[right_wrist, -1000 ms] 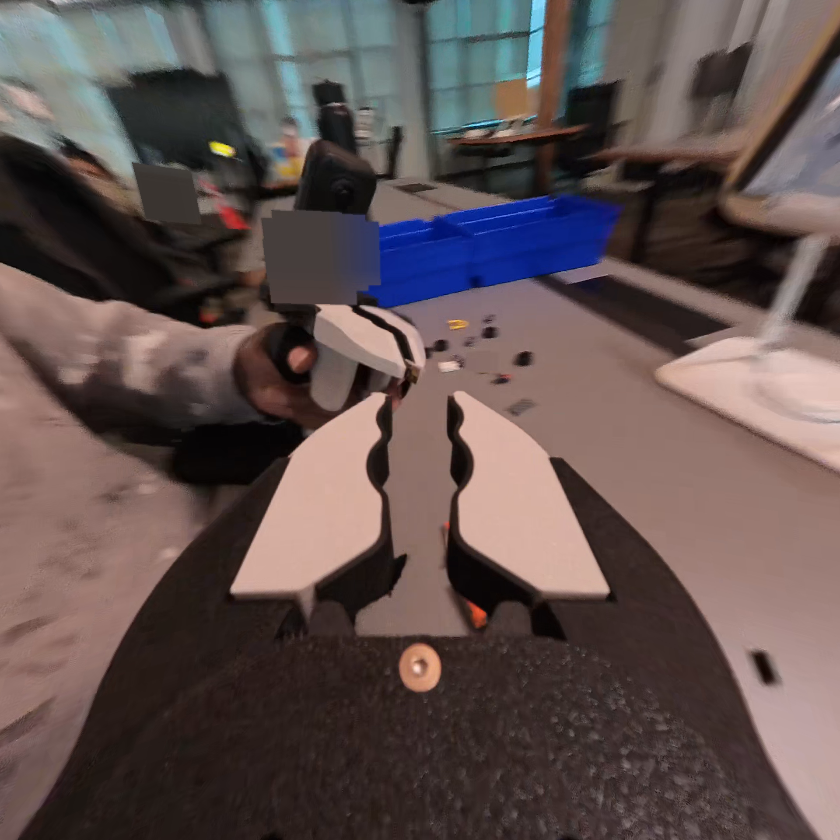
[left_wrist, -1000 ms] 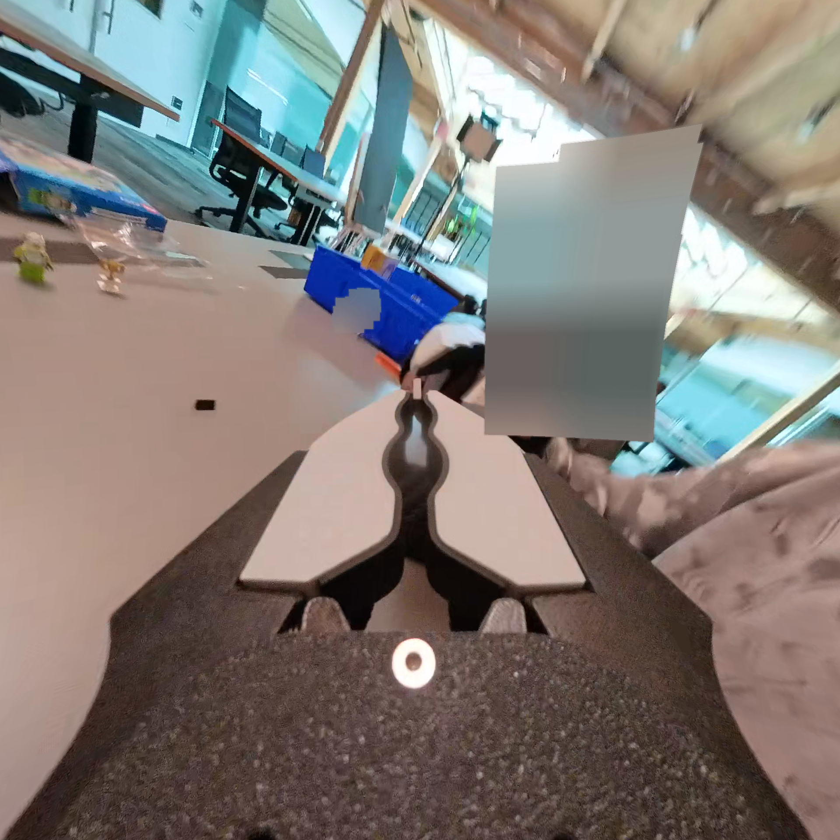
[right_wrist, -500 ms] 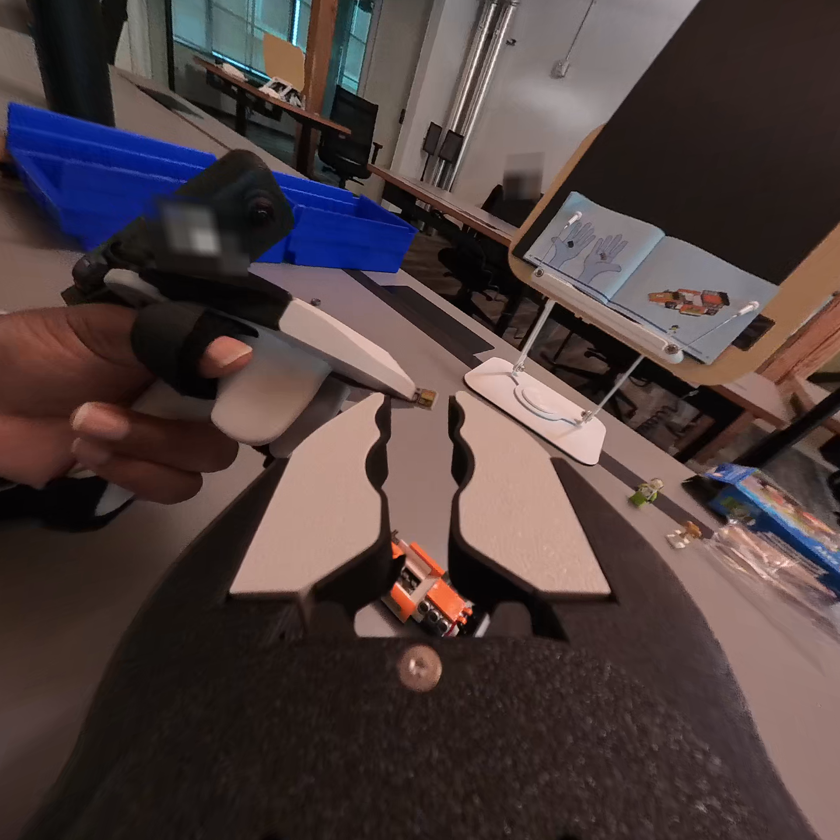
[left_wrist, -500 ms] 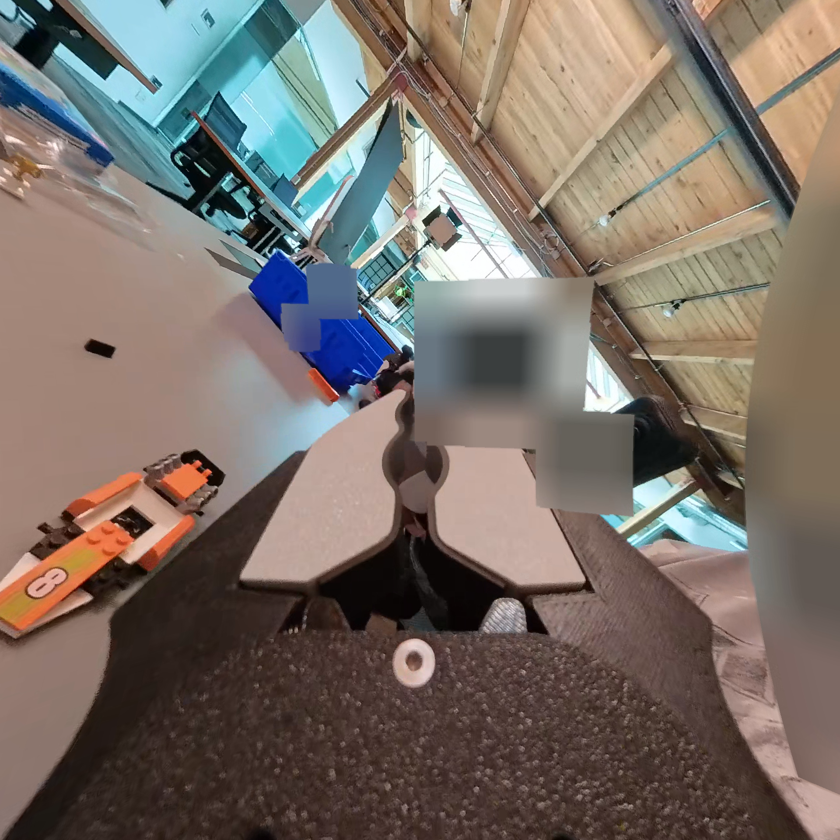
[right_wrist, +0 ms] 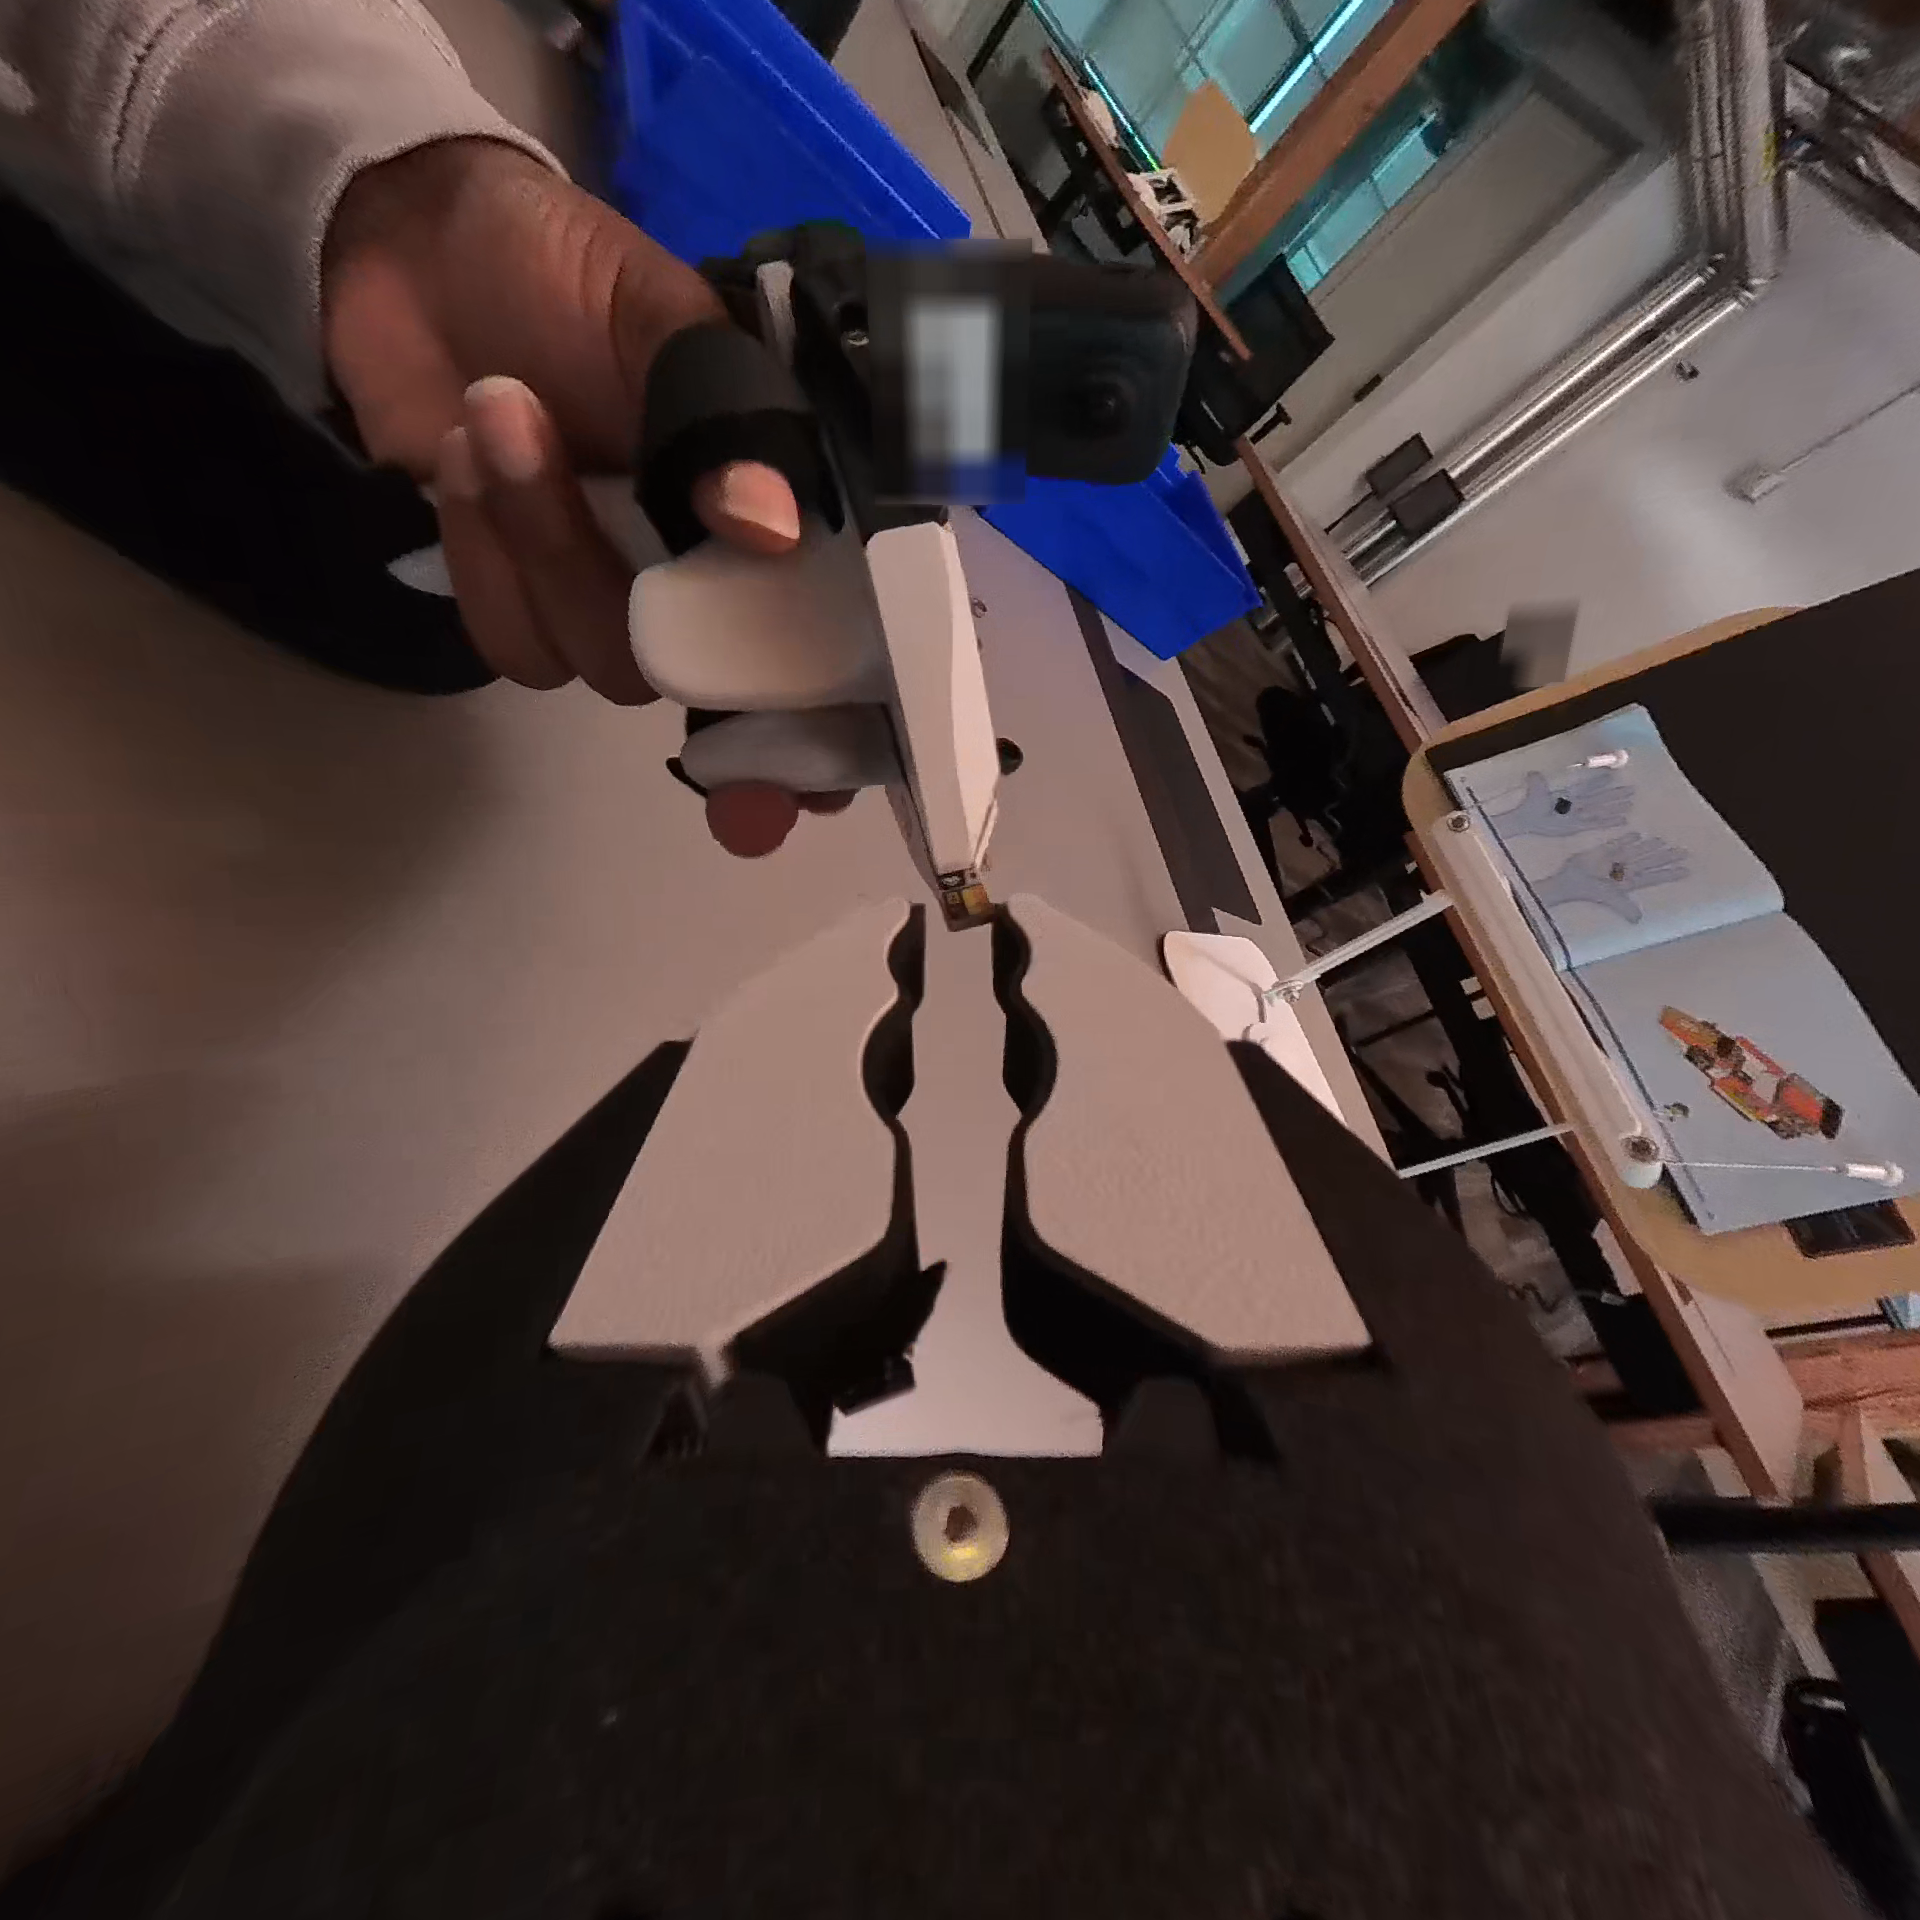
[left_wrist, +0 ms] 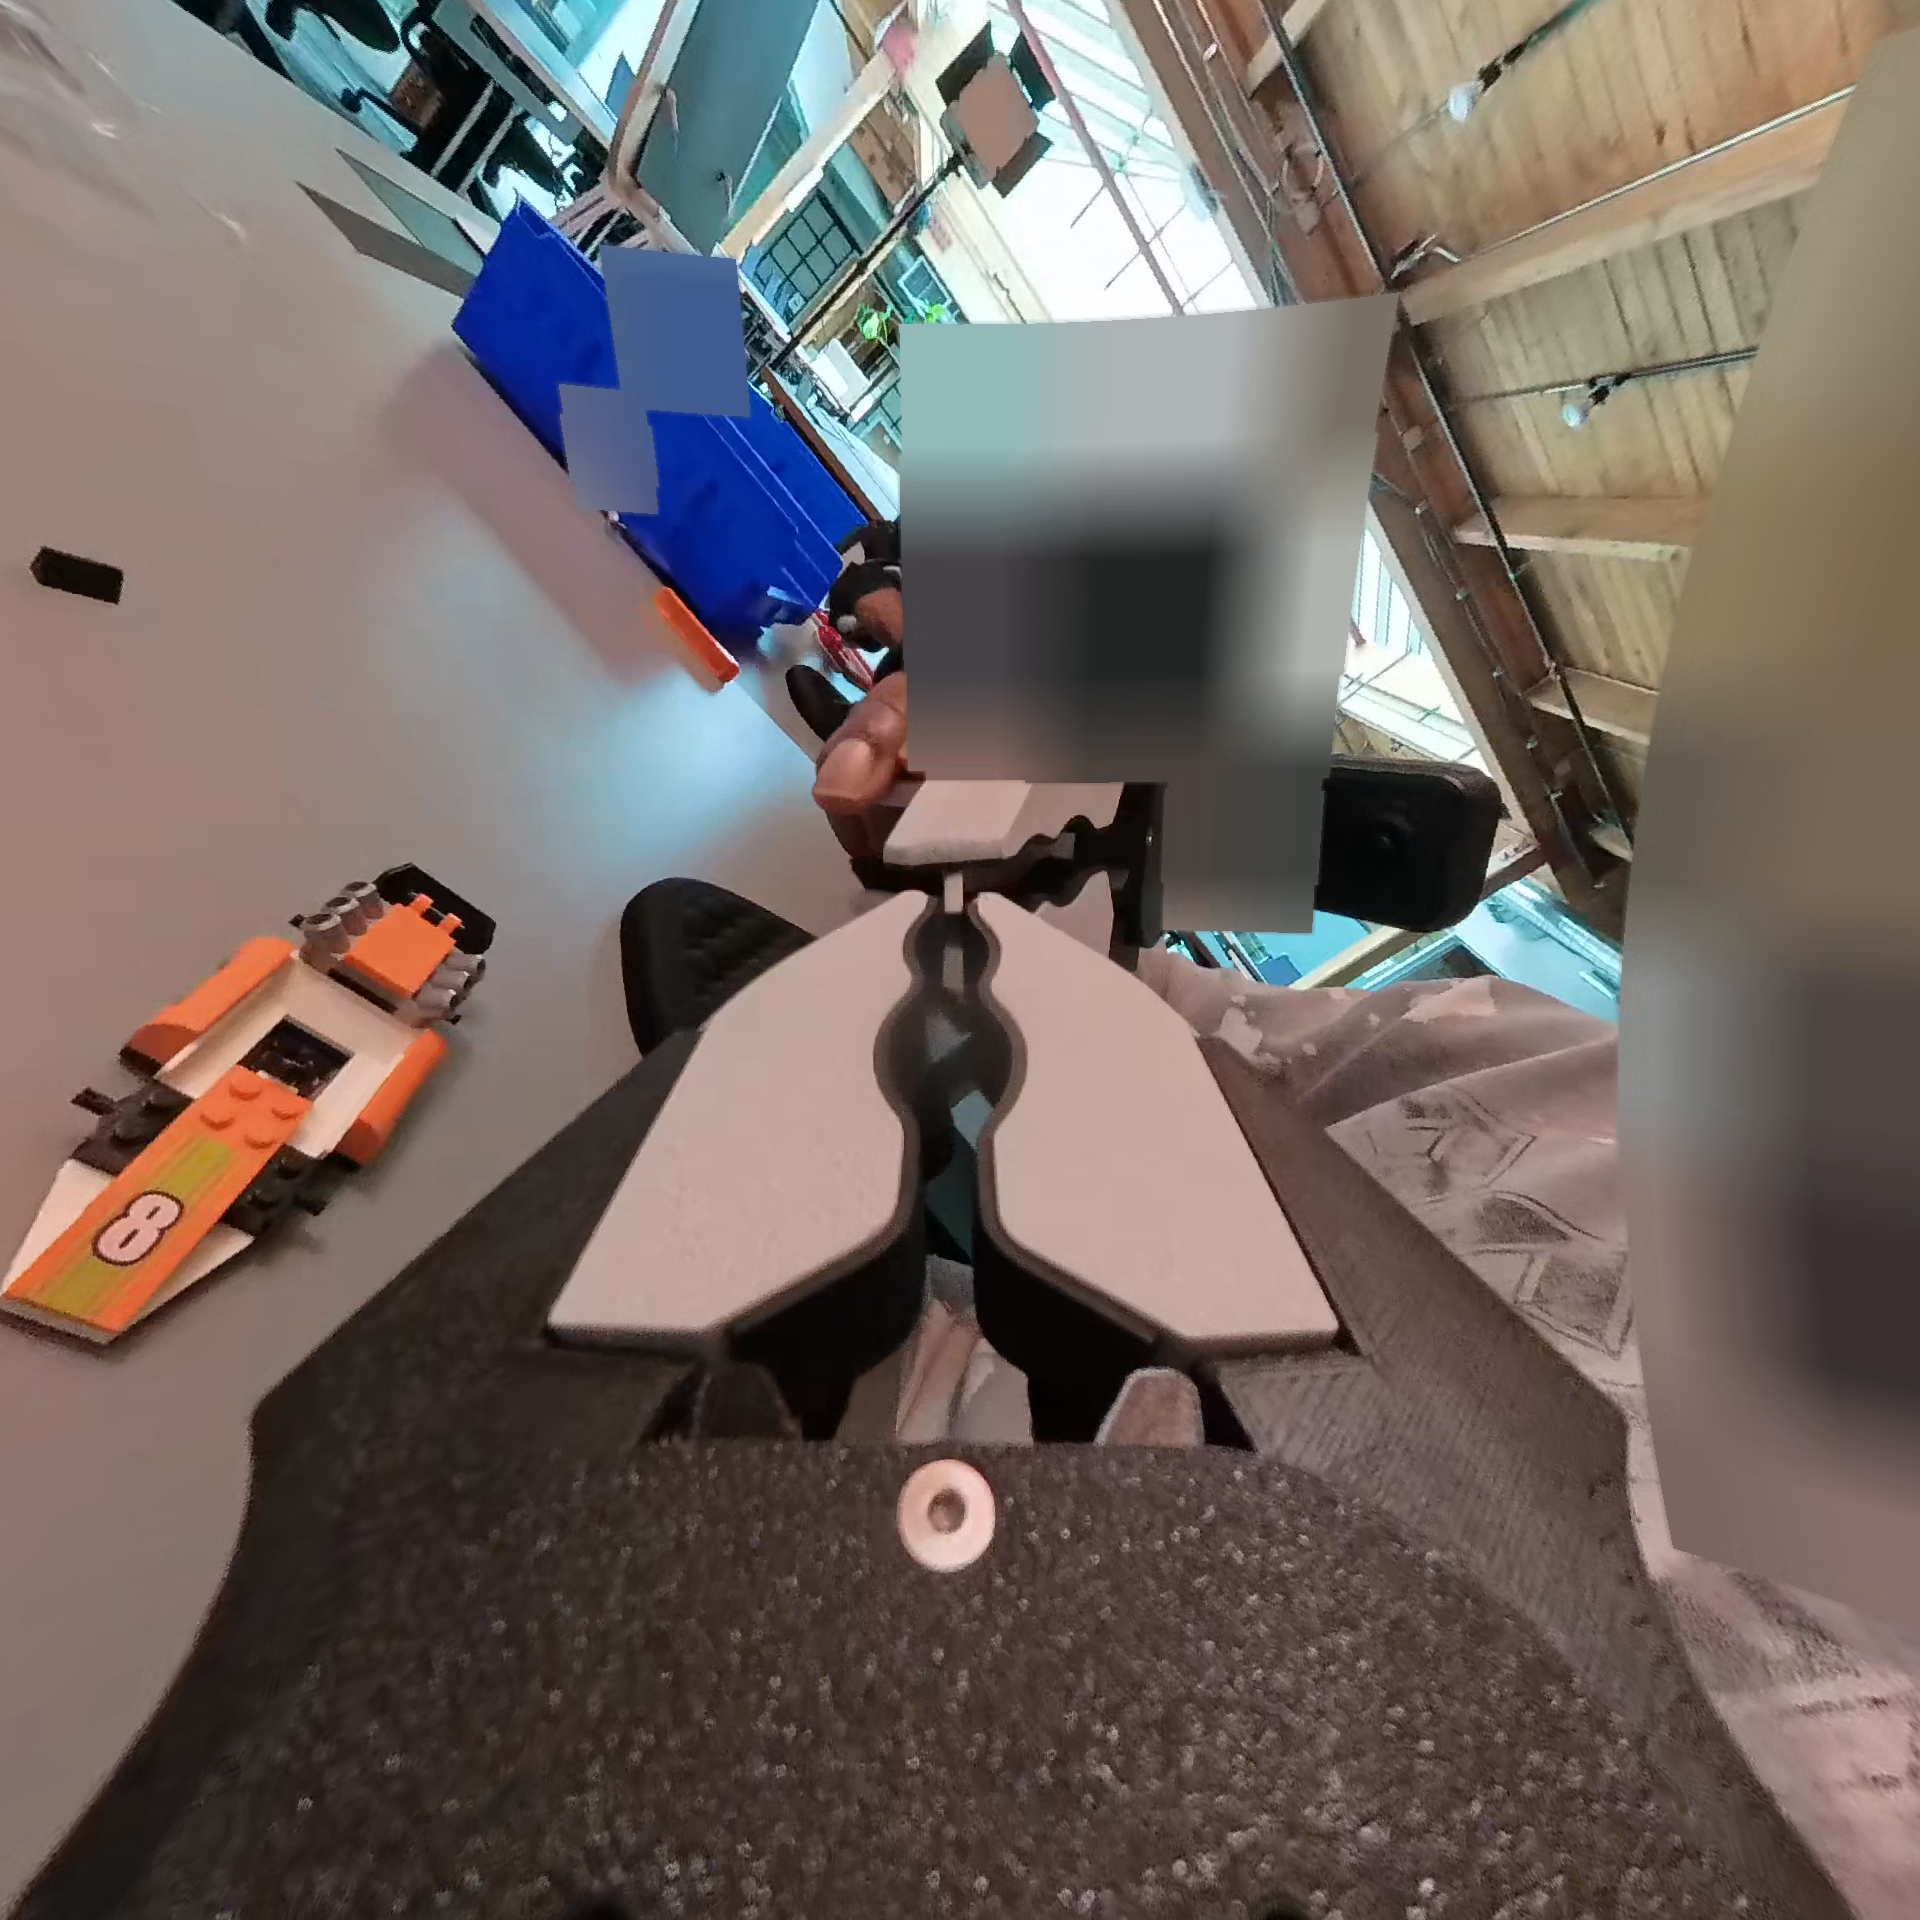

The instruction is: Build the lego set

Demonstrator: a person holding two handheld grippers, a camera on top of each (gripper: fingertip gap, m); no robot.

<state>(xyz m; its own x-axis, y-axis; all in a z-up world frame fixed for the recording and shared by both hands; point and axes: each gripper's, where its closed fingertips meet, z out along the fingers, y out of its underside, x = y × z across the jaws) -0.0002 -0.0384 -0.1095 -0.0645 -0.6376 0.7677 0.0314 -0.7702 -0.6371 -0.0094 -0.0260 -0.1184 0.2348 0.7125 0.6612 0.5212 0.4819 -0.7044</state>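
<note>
In the left wrist view our left gripper [left_wrist: 953,906] is clenched on a small pale piece [left_wrist: 953,889] at its tips, lifted off the grey table [left_wrist: 260,665]. The orange-and-white lego model [left_wrist: 249,1091] lies on the table to the left, well apart — hull, engines and numbered nose look mostly assembled.

In the right wrist view our right gripper [right_wrist: 958,916] stands released, its jaws parted around the tip of the left gripper, where a tiny gold-and-black piece [right_wrist: 962,902] is pinched. The open instruction booklet [right_wrist: 1704,966] pictures the model. We judge a handover is under way, with this piece left to fit.
</note>
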